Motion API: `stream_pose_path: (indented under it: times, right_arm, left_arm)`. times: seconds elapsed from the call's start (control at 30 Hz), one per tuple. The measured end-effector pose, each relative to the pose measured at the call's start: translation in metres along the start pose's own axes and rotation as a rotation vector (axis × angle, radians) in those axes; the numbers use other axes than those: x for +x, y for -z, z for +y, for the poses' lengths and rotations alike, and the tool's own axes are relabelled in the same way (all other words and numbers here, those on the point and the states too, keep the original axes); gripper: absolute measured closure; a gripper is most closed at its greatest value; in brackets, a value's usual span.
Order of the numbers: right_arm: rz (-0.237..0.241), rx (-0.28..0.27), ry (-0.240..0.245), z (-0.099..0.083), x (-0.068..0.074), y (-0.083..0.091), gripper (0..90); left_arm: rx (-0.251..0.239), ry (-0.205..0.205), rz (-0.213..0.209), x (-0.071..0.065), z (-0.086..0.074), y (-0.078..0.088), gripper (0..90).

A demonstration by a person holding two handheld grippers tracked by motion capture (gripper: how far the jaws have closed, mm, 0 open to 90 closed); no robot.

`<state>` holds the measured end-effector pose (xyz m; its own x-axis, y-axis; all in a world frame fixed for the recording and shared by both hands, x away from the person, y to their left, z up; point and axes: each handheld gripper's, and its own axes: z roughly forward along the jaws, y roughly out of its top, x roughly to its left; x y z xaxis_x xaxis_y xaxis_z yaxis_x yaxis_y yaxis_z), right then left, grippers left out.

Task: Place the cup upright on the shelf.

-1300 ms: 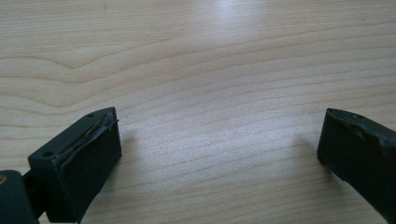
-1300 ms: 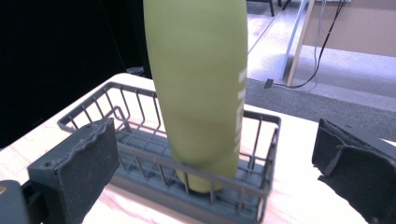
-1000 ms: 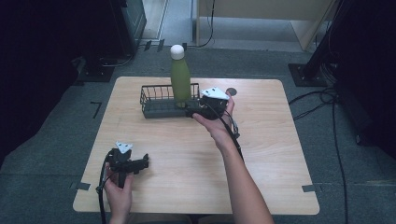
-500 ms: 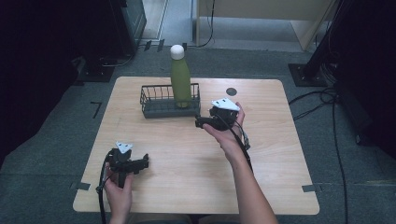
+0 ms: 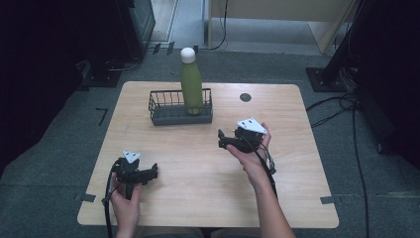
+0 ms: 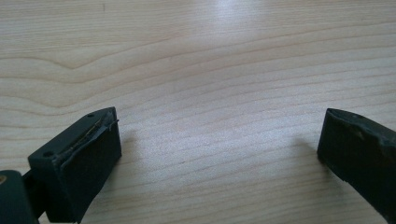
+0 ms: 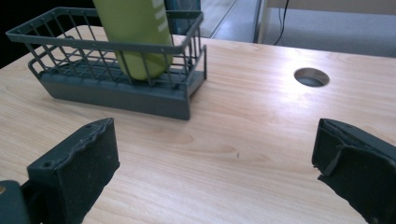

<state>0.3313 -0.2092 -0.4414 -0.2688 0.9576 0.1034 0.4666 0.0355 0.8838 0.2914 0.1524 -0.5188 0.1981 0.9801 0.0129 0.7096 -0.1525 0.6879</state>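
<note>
While nothing is gripped | right hand-held gripper [image 5: 221, 139] gapes wide (left [image 5: 152, 172] likewise)

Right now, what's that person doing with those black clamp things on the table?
A person sits at a wooden table with a gripper in each hand. A green bottle stands upright in a dark wire basket at the far side. The right gripper is open, empty, and points toward the basket from a short way off. The left gripper, also open and empty, sits low near the front edge.
</note>
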Motion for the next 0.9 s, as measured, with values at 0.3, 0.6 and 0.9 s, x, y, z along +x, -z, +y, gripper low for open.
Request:
stream_pose_path:
  times: [0.3, 0.6, 0.9]
  right_arm:
    - [-0.045, 0.005, -0.038, -0.026, -0.023, 0.016, 0.4]
    - [-0.123, 0.030, -0.051, -0.052, -0.047, 0.028, 0.5]
    - [-0.178, 0.045, -0.091, -0.076, -0.071, 0.045, 0.6]
  left_arm:
    - [0.001, -0.001, 0.001, 0.000, 0.000, 0.000, 0.1]
    - [0.002, -0.003, 0.001, 0.000, 0.000, 0.000, 0.1]
    - [0.002, -0.003, 0.001, 0.000, 0.000, 0.000, 0.1]
